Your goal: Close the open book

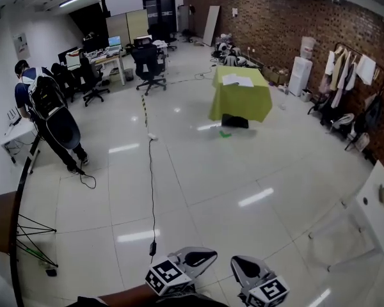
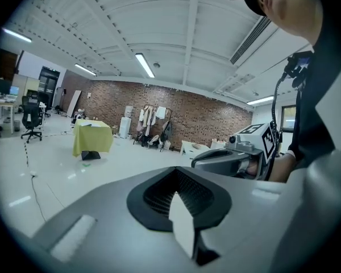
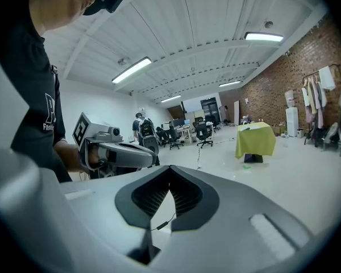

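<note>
The open book (image 1: 237, 80) is lying flat, showing as a pale white shape, on top of a table (image 1: 240, 105) draped in a yellow-green cloth. The table is standing far across the glossy floor (image 1: 198, 171), near the brick wall (image 1: 269, 24). Both grippers are hovering at the bottom edge of the head view, well apart from the table and book and pointing roughly toward them. The left gripper (image 1: 201, 258) is keeping its jaws together with nothing between them. The right gripper (image 1: 246, 268), just beside it, is likewise showing jaws meeting at the tips and gripping nothing. A black cable (image 1: 151, 190) is running over the floor between the grippers and the table. A person (image 1: 48, 110) is bending over at the far left, away from the book.
</note>
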`<state>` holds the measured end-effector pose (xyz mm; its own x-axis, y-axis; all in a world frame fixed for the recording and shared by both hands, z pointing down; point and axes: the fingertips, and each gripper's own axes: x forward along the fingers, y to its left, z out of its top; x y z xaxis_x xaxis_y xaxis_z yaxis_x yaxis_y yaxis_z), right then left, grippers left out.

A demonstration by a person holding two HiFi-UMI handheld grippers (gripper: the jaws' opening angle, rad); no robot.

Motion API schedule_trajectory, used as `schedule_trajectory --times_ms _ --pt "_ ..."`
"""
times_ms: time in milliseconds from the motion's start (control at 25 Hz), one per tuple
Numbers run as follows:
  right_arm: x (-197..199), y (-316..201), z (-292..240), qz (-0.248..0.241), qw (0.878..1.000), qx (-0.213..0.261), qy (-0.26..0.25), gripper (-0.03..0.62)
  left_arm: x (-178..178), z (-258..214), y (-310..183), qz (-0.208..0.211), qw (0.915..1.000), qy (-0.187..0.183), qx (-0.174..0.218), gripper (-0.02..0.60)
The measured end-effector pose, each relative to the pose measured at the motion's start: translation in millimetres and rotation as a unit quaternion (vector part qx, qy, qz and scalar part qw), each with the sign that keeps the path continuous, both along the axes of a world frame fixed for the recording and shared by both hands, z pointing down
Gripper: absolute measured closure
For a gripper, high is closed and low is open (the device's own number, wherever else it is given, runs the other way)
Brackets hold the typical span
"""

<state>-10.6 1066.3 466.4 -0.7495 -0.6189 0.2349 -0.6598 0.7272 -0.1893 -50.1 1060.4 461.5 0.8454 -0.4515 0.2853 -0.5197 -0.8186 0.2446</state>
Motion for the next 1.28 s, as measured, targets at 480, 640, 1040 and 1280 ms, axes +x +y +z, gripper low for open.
schedule_trajectory --times_ms 480,640,1040,1280 --pt "12.6 -169.4 -1.1 0.044 0.998 -0.026 0.036 0.588 31.5 -12.1 -186.3 0.054 0.9974 0.048 0.004 0.574" --pt "-7.4 -253.2 -19.1 0.046 0.998 -0.007 0.032 0.588 7.8 -19.7 -266.0 0.056 0.9968 0.053 0.022 0.574" --pt "-46.0 -405.5 -5.3 0.003 0.999 -0.004 0.053 0.588 -43.8 -3.3 -425.0 0.005 0.9991 0.04 0.01 0.574" --pt "-21.5 -530.2 -6.7 -0.009 0.999 0.027 0.042 0.588 -36.8 -0.9 -547.4 -0.052 0.9978 0.038 0.017 0.574"
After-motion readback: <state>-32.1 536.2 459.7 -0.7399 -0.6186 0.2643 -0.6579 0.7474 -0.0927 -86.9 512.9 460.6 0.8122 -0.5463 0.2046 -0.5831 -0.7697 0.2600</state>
